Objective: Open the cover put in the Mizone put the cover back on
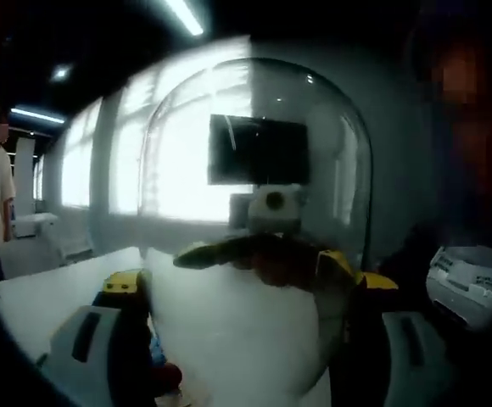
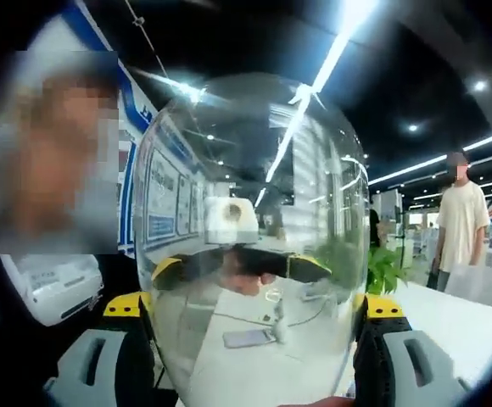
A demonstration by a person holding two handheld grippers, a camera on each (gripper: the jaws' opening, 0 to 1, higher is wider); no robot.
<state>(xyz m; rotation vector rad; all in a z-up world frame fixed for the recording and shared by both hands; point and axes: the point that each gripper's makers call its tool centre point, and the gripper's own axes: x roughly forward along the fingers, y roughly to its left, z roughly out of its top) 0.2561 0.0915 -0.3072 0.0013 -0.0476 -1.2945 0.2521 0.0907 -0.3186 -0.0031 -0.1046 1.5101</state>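
- A clear dome-shaped cover (image 1: pixel 259 212) is seen in the left gripper view, held up in front of the camera; the same cover (image 2: pixel 254 237) is seen close in the right gripper view, raised above the white bench (image 2: pixel 450 326).
- The left gripper (image 1: pixel 237 339) is set wide, its jaws standing on either side of the cover's lower part; contact with the glass cannot be confirmed.
- The right gripper (image 2: pixel 254 339) is likewise spread wide, with the cover's base lying between its jaws; a firm hold cannot be told.
- Through the glass, the opposite gripper (image 1: pixel 271 250) is visible on the far side of the cover.
- A red and blue item (image 1: pixel 159 366), too hidden to identify, lies beside the left jaw; a phone (image 2: pixel 248 337) lies flat on the bench.
- A standing person (image 2: pixel 460 225) is visible beyond the bench; bright windows (image 1: pixel 187 144) are seen behind the cover.
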